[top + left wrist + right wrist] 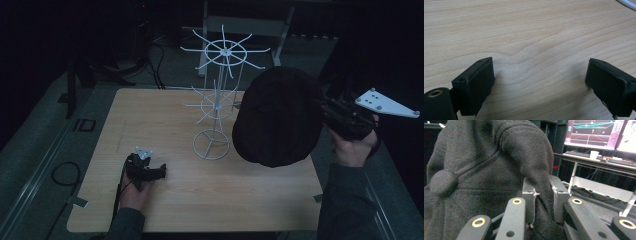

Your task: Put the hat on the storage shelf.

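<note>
On the left of the high view, the left gripper [159, 172] lay low on the wooden bench [165, 120], held in the person's left hand [132, 192] near the front edge. In the left gripper view its two black fingers [475, 87] stood wide apart, released, with bare wood grain between them and nothing held or touched at the pads.

Toward the middle of the bench stood a white wire rack [218, 95], upright on a round base, with two tiers of spokes.

Just right of the rack, a dark cap [277, 117] hung in the air above the right part of the bench, its crown facing the camera. The right gripper [327, 111] held it from the right side, carried by the right hand [352, 147], with the grey three-cornered plate [385, 103] on top. In the right gripper view the fingers [530, 195] were clenched on a fold of the cap's dark fabric [486, 165], pinched tight between them, and the cap's top button [442, 182] showed at left. Monitors [599, 133] glowed beyond.
</note>
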The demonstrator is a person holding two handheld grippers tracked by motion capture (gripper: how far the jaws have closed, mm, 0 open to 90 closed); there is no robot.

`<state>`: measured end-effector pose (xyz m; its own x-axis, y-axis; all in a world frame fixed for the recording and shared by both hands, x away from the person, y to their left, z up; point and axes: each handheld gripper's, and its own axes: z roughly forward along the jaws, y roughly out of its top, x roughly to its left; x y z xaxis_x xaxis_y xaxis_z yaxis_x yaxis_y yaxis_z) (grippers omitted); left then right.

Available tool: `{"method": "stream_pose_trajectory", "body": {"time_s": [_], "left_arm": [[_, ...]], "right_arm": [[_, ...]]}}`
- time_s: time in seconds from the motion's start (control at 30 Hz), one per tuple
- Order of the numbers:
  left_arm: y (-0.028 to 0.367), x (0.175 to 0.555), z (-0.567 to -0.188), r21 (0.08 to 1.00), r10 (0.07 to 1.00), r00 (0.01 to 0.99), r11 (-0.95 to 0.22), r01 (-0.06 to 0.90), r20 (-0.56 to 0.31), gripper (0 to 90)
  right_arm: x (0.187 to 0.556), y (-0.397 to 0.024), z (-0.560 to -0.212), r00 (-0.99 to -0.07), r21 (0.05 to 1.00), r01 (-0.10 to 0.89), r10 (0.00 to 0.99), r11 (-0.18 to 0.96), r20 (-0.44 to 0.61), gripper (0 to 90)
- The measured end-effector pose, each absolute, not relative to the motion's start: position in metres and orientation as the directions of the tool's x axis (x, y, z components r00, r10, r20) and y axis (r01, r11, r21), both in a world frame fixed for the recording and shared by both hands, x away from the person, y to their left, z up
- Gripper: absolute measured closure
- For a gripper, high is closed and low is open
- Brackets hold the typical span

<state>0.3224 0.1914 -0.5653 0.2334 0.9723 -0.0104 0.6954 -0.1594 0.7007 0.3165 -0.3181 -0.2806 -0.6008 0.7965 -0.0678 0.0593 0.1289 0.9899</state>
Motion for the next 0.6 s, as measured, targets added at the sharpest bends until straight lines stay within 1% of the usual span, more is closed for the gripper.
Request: {"method": "stream_pose_trajectory", "body": {"time_s": [0.37,0.6], "left_arm": [[0.191,0.322,-0.565,0.701,0.972,0.233,-0.159,0.695,-0.011,9.2],[0.191,0.322,-0.565,0.702,0.973,0.232,-0.158,0.695,-0.011,9.2]], "right_arm": [[0.316,-0.314,-0.271,-0.612,0.992,0.031,0.787,0.120,-0.076,77.1],[0.320,-0.311,-0.269,-0.615,0.993,0.030,0.786,0.114,-0.072,76.9]]}}
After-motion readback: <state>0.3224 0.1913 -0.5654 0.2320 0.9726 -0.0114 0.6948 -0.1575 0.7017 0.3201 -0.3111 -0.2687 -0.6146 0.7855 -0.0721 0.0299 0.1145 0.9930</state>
